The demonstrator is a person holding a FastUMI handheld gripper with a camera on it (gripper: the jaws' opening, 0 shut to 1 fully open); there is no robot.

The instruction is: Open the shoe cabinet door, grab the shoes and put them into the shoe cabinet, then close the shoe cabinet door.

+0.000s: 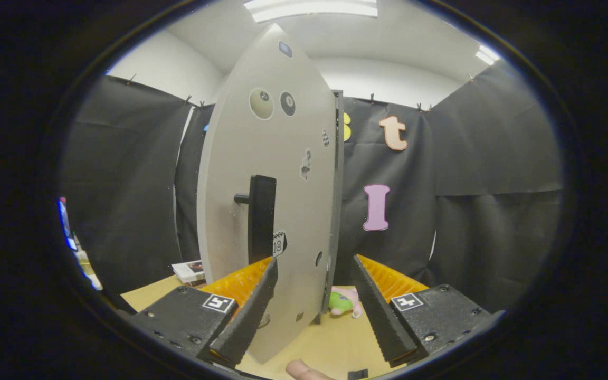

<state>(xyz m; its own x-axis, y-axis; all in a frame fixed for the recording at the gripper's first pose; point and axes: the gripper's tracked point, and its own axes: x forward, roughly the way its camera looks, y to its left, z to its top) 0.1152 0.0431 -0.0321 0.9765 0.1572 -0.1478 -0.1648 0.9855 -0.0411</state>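
The cabinet door (277, 174) stands swung out, edge toward the camera, its black handle (260, 216) just ahead of the left finger. The gripper (312, 306) is spread wide, holding nothing, the door's lower edge between its fingers (246, 316). A green-and-pink toy (345, 302) lies beyond on the table (320, 343).

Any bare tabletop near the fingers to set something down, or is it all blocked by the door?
Bare wooden tabletop lies between the open gripper's black fingers, ahead of a fingertip poking in at the bottom. Crowded ahead: the grey cabinet door with black handle stands edge-on by the left finger; a green-and-pink plush toy sits behind it. A small booklet lies left of the door.
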